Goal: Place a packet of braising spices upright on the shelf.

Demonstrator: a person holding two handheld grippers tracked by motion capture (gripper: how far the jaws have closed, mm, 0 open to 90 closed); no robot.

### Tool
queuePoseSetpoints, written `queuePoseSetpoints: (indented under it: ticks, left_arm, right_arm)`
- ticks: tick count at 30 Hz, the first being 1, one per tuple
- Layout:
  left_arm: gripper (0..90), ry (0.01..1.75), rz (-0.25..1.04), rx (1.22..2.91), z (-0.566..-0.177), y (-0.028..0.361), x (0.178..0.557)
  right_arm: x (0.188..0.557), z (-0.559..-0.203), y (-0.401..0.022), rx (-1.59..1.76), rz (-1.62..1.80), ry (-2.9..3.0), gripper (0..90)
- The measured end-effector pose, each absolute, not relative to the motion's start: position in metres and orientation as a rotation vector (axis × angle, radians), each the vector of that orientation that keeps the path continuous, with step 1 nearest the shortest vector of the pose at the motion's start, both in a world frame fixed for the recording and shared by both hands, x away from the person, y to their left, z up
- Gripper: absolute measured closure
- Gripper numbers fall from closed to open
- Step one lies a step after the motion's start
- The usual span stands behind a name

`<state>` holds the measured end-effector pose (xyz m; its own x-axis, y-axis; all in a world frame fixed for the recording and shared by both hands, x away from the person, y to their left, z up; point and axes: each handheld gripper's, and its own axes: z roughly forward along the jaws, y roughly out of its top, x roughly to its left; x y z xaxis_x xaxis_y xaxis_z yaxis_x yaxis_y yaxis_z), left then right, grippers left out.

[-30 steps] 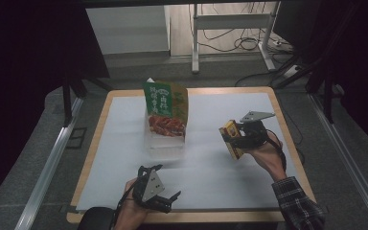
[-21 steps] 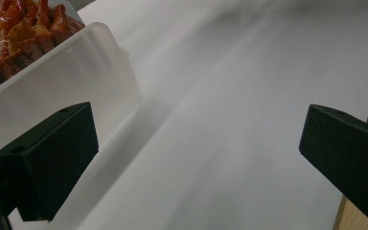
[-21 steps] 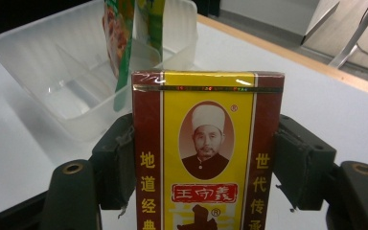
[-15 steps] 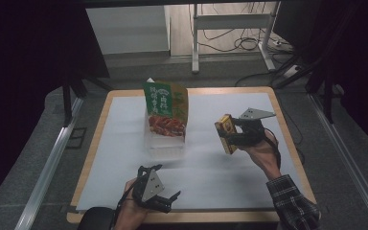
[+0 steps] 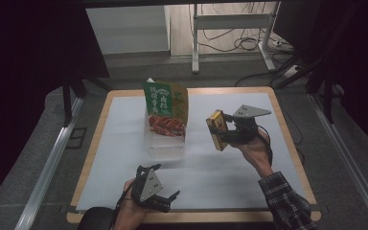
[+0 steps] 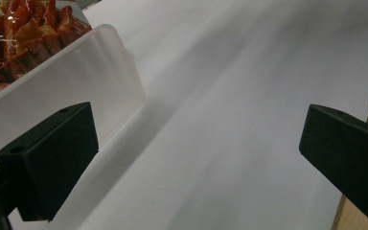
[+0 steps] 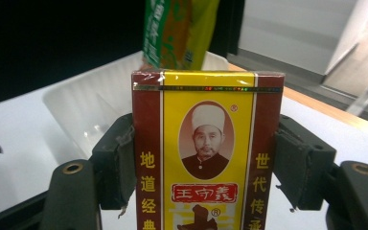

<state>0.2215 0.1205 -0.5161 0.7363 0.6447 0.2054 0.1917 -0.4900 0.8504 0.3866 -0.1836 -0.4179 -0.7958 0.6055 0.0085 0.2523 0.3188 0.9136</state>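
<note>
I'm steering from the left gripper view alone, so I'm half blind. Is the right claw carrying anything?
Observer: Yes. The right claw is shut on a yellow and red box, pads on its two sides.
Operator: Where is it relative to the tray?
Observer: In the high view the box is held above the table, to the right of the tray and apart from it.
Operator: Anything in the tray?
Observer: A green bag stands upright at its far end.
</note>
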Motion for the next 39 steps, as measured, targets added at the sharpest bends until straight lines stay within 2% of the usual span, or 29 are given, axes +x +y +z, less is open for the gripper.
queuePoseSetpoints:
  ticks: [22,39]
  left_arm:
    - [0.0,0.659,0.646,2.035,-0.514,0.127,0.219]
    - [0.0,0.676,0.652,2.013,-0.512,0.133,0.217]
  right_arm:
    - [0.387,-0.412,-0.14,0.66,1.622,2.224,32.2]
    - [0.395,-0.422,-0.1,0.603,1.719,2.216,32.2]
